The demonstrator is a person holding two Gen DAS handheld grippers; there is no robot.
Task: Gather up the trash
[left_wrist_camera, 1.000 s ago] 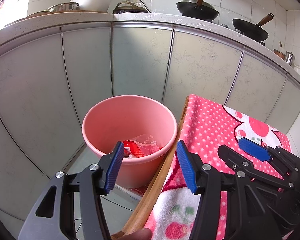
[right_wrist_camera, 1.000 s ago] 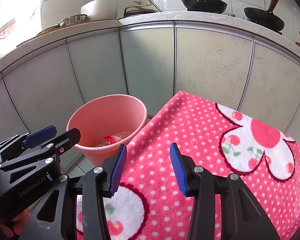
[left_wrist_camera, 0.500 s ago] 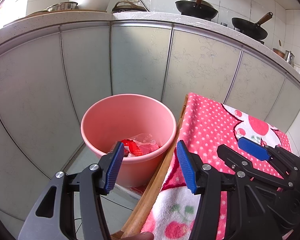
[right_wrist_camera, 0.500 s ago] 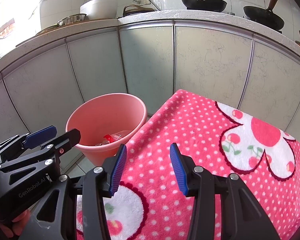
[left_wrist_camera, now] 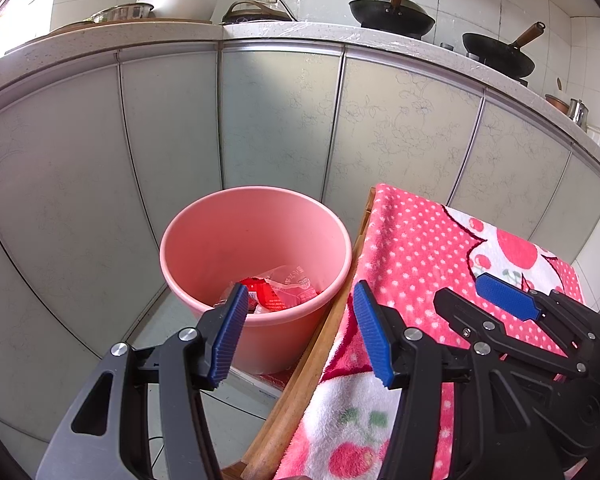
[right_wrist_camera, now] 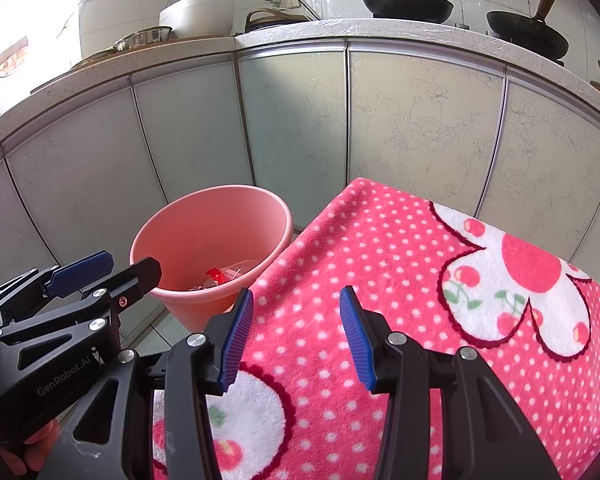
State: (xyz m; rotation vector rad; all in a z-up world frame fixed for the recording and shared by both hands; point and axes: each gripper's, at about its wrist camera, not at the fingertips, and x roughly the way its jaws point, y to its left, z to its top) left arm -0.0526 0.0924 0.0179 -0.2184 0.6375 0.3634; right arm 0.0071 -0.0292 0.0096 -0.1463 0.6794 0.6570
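Trash (left_wrist_camera: 278, 290) lies at the bottom of the pink bucket (left_wrist_camera: 204, 240), beside the tabletop's pink towel (right_wrist_camera: 380, 264); both my fingers' pairs stand half open and empty.
Crinkly wrappers look light, soft and slippery, so I'd pinch a loose fold. My left gripper (left_wrist_camera: 298, 330) looks down into the bucket; my right gripper (right_wrist_camera: 296, 336) sees only a red scrap past the rim, but more bare towel.

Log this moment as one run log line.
left gripper: open, empty | right gripper: open, empty | pink bucket: wrappers inside | towel: no trash seen
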